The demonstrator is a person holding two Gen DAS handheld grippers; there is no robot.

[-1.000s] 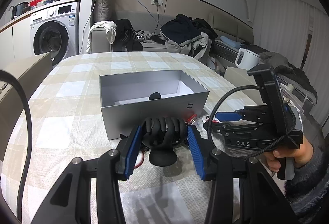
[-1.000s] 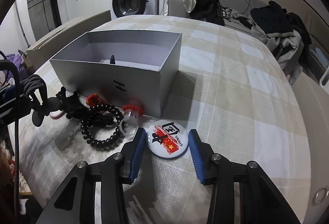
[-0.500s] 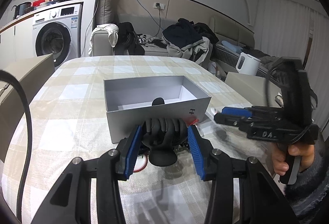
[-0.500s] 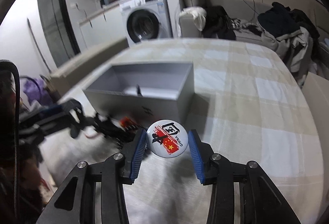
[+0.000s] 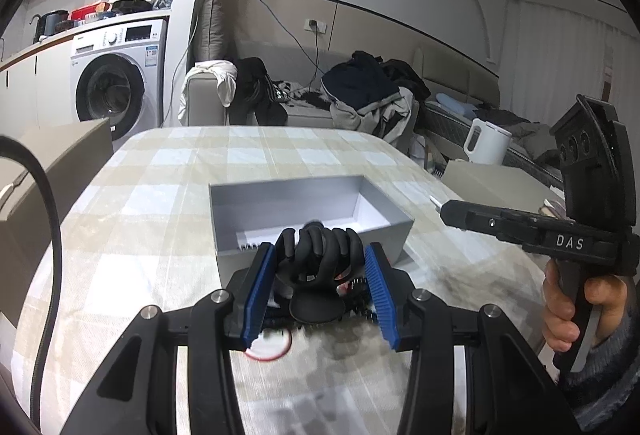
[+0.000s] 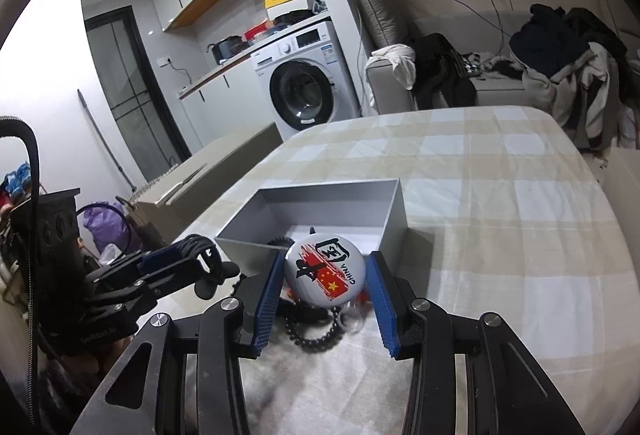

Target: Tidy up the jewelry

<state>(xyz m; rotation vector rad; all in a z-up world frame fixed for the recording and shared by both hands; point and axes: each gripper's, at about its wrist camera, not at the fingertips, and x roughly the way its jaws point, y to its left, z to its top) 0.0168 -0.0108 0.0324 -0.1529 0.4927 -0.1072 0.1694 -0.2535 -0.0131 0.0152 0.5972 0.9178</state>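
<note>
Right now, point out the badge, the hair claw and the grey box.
badge (image 6: 325, 272): right wrist view, printed face.
hair claw (image 5: 320, 249): left wrist view, curved teeth.
grey box (image 6: 394, 209): right wrist view, right wall.

Glossy badge (image 6: 324, 271), matt silver box (image 5: 256, 201), woven checked tablecloth (image 6: 500, 235).

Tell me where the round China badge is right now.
In the right wrist view the round China badge sits clamped in the right gripper, raised off the table just in front of the open grey box.
</note>
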